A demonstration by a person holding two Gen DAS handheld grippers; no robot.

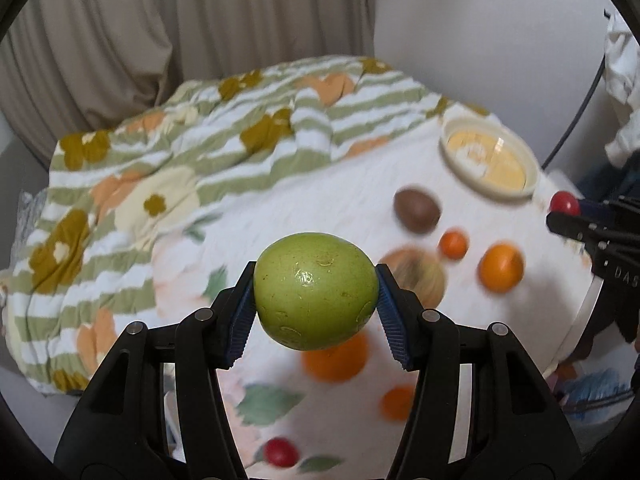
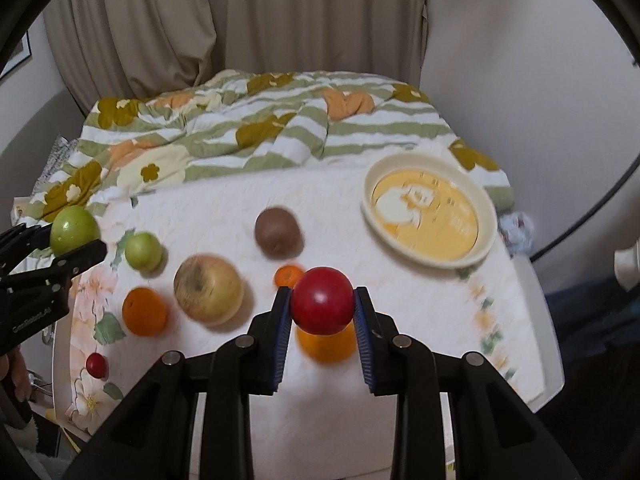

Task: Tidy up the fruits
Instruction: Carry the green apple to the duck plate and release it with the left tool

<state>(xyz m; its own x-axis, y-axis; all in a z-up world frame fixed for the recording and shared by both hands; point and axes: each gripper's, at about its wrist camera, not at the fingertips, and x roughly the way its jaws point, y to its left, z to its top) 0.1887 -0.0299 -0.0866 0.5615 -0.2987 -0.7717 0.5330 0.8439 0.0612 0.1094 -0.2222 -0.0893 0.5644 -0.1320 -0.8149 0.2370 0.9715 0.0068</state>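
Left claw (image 1: 316,298) pinching green fruit (image 1: 316,290) across middle, lifted above bed. Right claw (image 2: 322,308) pinching small red fruit (image 2: 322,300). Both look firm, smooth, slippery, light; hold at widest girth. Plate (image 2: 370,208) beyond right claw.

A round green fruit with a speckled, glossy skin (image 1: 316,291) is clamped between blue ribbed pads, clear of the white floral cloth (image 2: 224,208). A smooth, round red fruit (image 2: 322,300) is clamped likewise above the cloth. On the cloth lie a smaller green fruit (image 2: 143,251), a large yellowish apple with a dark patch (image 2: 209,289), a brown egg-shaped fruit (image 2: 277,232), three orange citrus fruits (image 2: 144,311) (image 2: 289,275) (image 2: 326,344), and a small red fruit (image 2: 96,365). A shallow cream round plate with a yellow printed centre (image 2: 486,204) lies empty at the far right.
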